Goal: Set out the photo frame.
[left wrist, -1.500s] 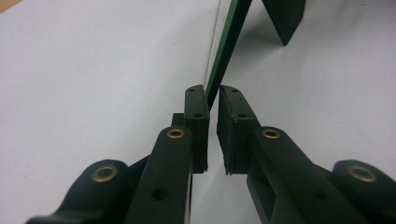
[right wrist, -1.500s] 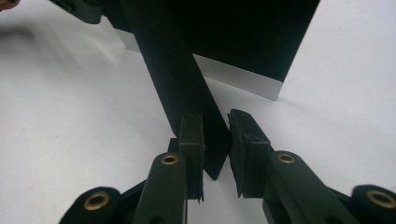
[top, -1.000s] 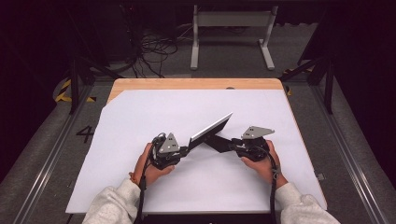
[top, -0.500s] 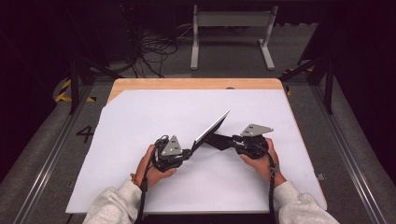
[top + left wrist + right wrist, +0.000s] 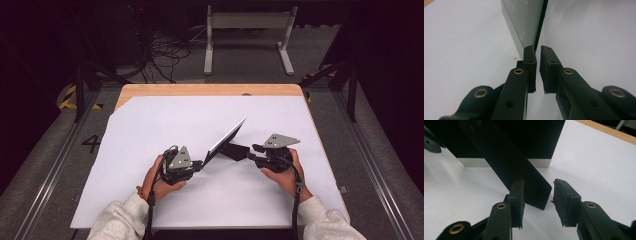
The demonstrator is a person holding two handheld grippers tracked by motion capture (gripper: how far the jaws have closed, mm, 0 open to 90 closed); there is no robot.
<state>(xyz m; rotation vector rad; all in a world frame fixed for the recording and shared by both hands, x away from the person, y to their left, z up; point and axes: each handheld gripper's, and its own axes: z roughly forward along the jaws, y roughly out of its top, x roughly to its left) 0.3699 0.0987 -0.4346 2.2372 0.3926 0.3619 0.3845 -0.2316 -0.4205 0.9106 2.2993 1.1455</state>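
Frame edge in left tool, stand between right tool jaws

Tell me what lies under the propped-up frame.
Under the tilted frame lies the white sheet covering the table. Its black back stand reaches down to the sheet between the open jaws of the right hand-held gripper. The surface under the frame's bottom edge is hidden.

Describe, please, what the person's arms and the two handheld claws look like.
Both forearms wear light grey sleeves. Each hand holds a black tool: the left claw and the right claw each carry a grey three-cornered plate on top and trail a black cable. Close up, the black pads sit on arms with brass-coloured rivets.
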